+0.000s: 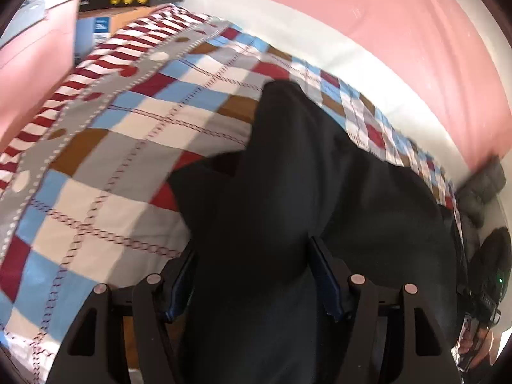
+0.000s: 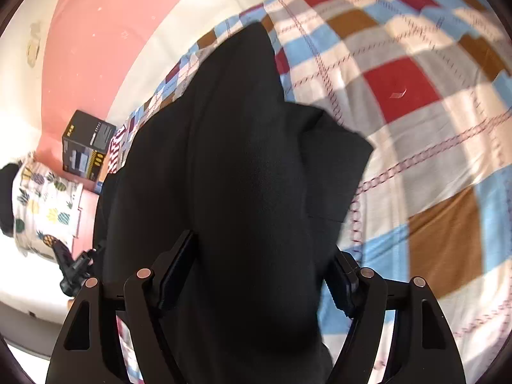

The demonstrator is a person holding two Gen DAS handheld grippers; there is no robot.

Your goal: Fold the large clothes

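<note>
A bed is seen, covered by a checked quilt [image 1: 134, 147] in red, blue, brown, grey and cream, against a pink wall [image 1: 368, 16] with a pale band along its foot. Along the quilt's far left edge in the left view a red-and-white striped border [image 1: 105, 54] is shown. Beyond that corner a black box [image 2: 88, 148] with yellow markings is stood; its print is too small to be read. A pineapple-patterned cloth [image 2: 41, 198] is seen at the left rim of the right view, cut off by the frame.

A black garment [image 1: 304, 192] is spread on the quilt, running from the near edge toward the far one. Its shape is hard to make out: the cloth is dark, blurred and nearly featureless, and its near part is hidden behind the tools. A folded flap [image 2: 332, 166] is shown on its right side in the right view.

The left gripper [image 1: 252, 275] is held with its jaws apart, the garment bulging between them; the pads are not seen pressing on it. The right gripper [image 2: 259, 275] is likewise spread, with cloth filling the gap. Whether the pads touch the fabric's sides cannot be told. The other gripper [image 2: 72, 268] is glimpsed at the left of the right view, mostly hidden.
</note>
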